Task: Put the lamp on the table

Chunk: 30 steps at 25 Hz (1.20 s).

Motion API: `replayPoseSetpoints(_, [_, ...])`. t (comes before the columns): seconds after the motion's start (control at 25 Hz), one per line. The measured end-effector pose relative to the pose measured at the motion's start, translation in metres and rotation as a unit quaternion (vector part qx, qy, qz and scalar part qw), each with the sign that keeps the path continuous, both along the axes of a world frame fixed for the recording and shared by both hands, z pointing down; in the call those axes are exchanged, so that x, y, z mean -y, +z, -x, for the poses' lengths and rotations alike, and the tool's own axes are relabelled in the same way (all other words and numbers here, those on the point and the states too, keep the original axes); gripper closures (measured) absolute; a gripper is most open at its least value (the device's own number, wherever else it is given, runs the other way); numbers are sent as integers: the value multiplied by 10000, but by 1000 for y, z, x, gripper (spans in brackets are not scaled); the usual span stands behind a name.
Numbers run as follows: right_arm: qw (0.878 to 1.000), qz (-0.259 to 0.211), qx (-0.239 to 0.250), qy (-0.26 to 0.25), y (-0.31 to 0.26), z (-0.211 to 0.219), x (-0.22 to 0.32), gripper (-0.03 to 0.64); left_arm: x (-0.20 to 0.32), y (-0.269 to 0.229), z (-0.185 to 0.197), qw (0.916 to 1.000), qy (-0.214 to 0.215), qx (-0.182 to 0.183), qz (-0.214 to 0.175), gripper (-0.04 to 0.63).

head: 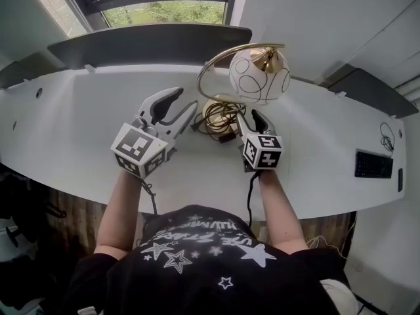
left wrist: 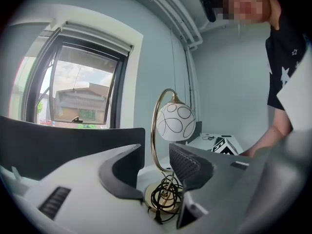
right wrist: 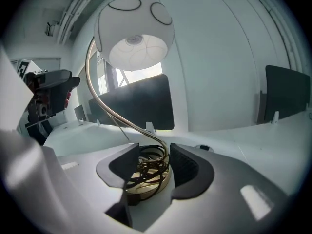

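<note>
The lamp stands upright on the white table (head: 79, 130). It has a white globe shade (head: 259, 76) with thin black line patterns, a curved brass stem and a round brass base (head: 220, 113) with its black cord coiled on top. My left gripper (head: 182, 104) is open just left of the base, jaws pointing at it and touching nothing. In the left gripper view the lamp (left wrist: 175, 122) stands beyond the left gripper (left wrist: 157, 160). My right gripper (head: 251, 118) is open, and in the right gripper view the base (right wrist: 146, 177) sits between the parted jaws of the right gripper (right wrist: 153, 162).
A dark partition panel (head: 151, 44) runs along the table's far edge below a window (head: 164, 5). Another dark panel (head: 371, 90) stands at the right. A black keyboard (head: 374, 165) and a thin cable (head: 387, 136) lie near the table's right end.
</note>
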State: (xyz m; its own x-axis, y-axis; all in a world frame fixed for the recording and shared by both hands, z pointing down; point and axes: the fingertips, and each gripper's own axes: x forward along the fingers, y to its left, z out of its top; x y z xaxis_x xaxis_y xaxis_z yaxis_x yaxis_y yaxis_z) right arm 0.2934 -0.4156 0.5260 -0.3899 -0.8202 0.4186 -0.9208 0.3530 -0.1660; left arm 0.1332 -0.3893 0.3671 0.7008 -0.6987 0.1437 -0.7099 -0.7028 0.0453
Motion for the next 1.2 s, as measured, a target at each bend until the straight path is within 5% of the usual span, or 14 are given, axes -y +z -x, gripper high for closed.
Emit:
replayPoseSetpoints(0.64, [9949,-390,-183,911,-38,48,-95,494,-89,-9,97,9994,92,-325,-105,430])
replayPoseSetpoints(1.2, [9918,-499,-334,1132,-50,170,-176,562,-159,19,239,9969,-40,-768,180,431])
